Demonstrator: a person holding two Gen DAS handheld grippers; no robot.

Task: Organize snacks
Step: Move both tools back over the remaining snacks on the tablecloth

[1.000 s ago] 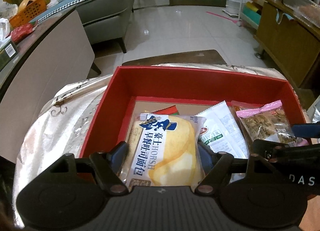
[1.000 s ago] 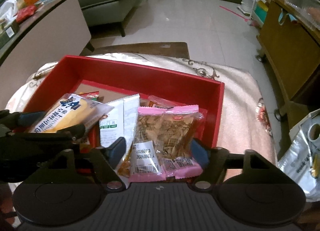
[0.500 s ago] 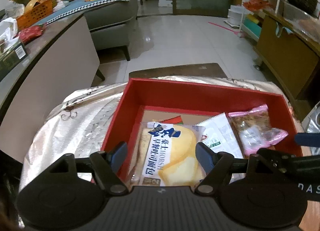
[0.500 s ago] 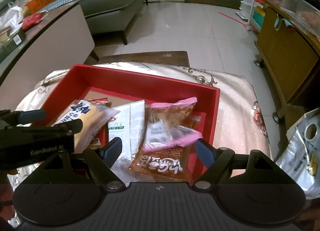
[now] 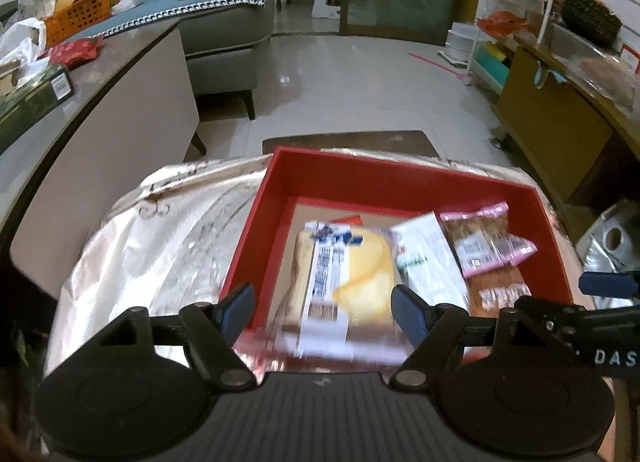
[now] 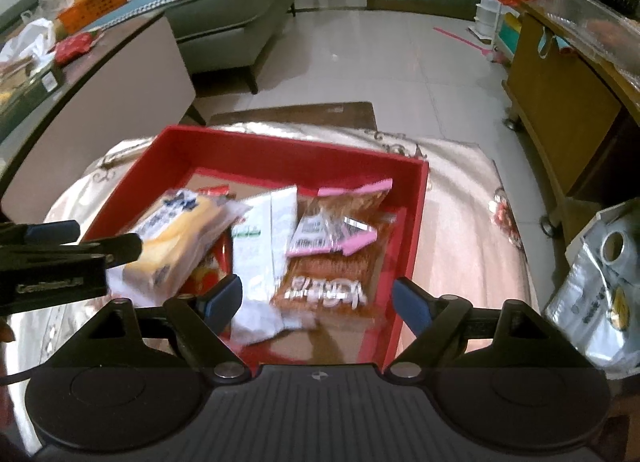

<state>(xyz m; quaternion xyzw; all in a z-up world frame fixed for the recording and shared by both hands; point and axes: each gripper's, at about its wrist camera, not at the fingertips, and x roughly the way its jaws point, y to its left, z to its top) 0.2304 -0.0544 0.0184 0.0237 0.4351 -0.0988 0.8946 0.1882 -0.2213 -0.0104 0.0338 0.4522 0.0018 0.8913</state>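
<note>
A red box point(image 5: 372, 174) point(image 6: 280, 146) stands on a table with a shiny cloth. In it lie a yellow bread pack point(image 5: 344, 274) point(image 6: 176, 238), a white packet point(image 5: 428, 258) point(image 6: 260, 246), a pink-edged snack bag point(image 5: 484, 242) point(image 6: 340, 222) and an orange-brown snack bag point(image 6: 328, 278) under it. My left gripper point(image 5: 326, 310) is open and empty above the near end of the bread pack. My right gripper point(image 6: 318, 302) is open and empty above the near ends of the white packet and the orange-brown bag.
A silver plastic bag point(image 6: 596, 286) lies right of the table. A grey counter point(image 5: 100, 94) with clutter runs along the left. A sofa point(image 5: 224, 22) is behind it. A wooden cabinet point(image 6: 560, 74) stands at the right. A tiled floor lies beyond the table.
Both grippers opened, let go of the bread pack and the pink-edged bag, and pulled back and up from the box. Both packs now lie in the box.
</note>
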